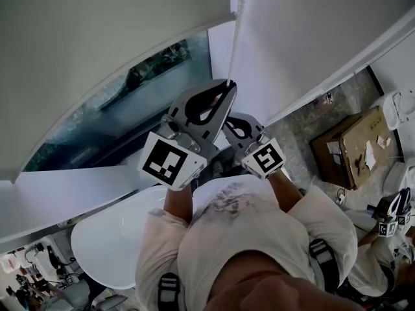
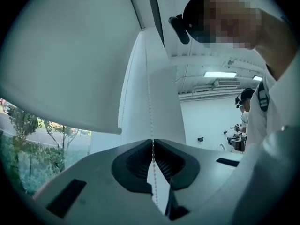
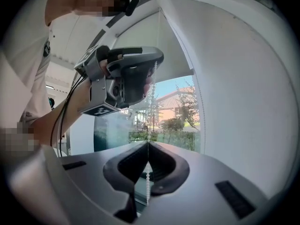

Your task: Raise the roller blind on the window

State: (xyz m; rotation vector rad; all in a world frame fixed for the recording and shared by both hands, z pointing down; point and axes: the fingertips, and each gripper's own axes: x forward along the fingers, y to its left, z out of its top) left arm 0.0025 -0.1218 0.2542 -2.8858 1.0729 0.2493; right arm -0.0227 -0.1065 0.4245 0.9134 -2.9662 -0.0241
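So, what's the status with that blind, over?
Left gripper jaws shut on bead chain; right gripper jaws shut on it lower down. Roller blind partly up, window showing beneath. Nothing seen in the way.

Roller blind (image 1: 97,50) hangs at the left, its bottom edge above the bare window glass (image 1: 130,102). Just right of the blind runs the bead chain (image 1: 235,37), and right of that comes the wall (image 1: 311,37). Left gripper (image 1: 229,83) sits high on the chain, jaws pinched together around it. Right gripper (image 3: 148,143) is directly below, jaws likewise closed on the same chain. Under the glass lies the ledge (image 1: 78,186). Down on the floor (image 1: 305,118), off to the right near the wall's foot, stands a cardboard box (image 1: 350,149), with another person (image 1: 382,258) beside it.
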